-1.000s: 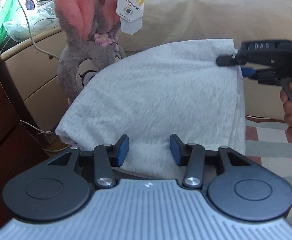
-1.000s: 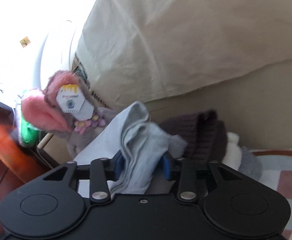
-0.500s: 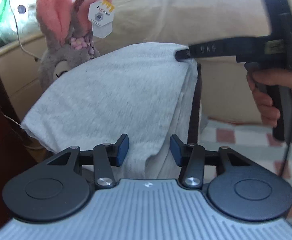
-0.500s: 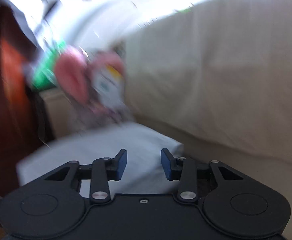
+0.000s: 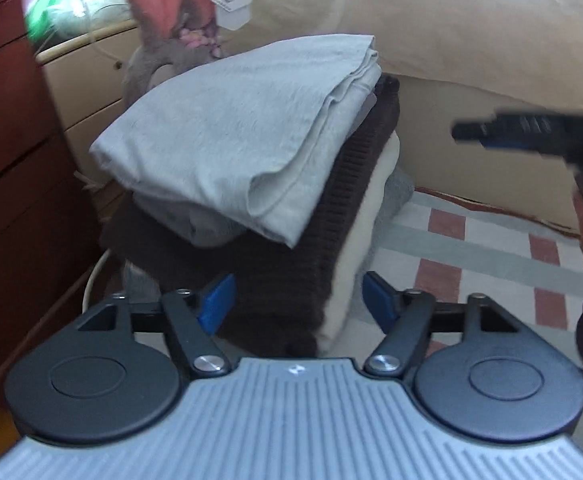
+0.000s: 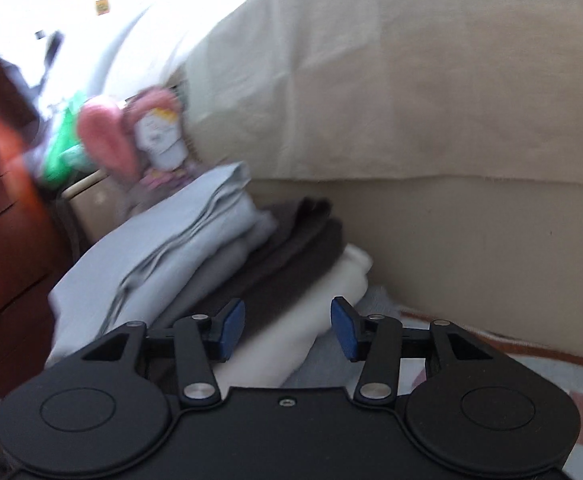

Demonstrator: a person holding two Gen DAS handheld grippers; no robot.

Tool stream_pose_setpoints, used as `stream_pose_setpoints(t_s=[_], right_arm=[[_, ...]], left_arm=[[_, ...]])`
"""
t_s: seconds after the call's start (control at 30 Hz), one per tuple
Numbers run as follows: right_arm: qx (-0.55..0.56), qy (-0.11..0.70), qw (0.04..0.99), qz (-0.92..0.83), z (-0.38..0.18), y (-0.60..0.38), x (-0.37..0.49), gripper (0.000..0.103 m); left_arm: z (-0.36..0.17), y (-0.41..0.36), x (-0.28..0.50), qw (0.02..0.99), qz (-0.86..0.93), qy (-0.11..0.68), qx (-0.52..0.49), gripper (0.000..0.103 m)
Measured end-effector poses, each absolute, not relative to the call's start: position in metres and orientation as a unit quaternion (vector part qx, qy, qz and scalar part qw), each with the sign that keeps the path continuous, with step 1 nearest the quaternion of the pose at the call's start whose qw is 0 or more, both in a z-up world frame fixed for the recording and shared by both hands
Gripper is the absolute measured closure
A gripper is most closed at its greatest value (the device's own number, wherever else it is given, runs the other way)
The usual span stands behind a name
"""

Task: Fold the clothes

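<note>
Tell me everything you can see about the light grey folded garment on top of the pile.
The light grey garment is soft knit cloth, folded into several layers, with a rounded fold drooping at its front corner. It lies slightly crooked on top of the pile, resting on a dark brown ribbed garment. A plush rabbit sits behind it. Neither tool touches it.

Plush rabbit [image 5: 159, 4] half hidden behind folded stack [image 5: 243, 152], blurred.

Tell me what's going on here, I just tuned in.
A person is folding clothes with a handheld tool in each hand. A folded light grey garment lies on top of a stack, over a dark brown knit and a white piece. Both tools are free of cloth: the left tool and right tool have just been opening, with nothing gripped. A plush rabbit sits behind the stack.
</note>
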State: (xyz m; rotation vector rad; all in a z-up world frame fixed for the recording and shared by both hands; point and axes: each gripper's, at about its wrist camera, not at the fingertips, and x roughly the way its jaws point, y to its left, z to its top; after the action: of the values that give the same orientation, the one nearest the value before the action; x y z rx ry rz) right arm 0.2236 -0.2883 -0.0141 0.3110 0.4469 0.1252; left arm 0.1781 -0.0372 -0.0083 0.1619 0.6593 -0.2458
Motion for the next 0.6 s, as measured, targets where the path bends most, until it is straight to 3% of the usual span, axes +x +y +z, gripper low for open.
stream_pose_setpoints(t_s=[0.33,0.6], right_arm=[[0.145,0.247,0.951,0.118,0.004,-0.291,0.15,0.044],[0.112,0.271,0.949,0.115,0.006,-0.289,0.083,0.041]], left_arm=[[0.019,-0.062,0.123,0.939,-0.076,0.333,0.04,0.011],[0.021,-0.097,0.086,0.927,-0.043,0.369,0.047,0.01]])
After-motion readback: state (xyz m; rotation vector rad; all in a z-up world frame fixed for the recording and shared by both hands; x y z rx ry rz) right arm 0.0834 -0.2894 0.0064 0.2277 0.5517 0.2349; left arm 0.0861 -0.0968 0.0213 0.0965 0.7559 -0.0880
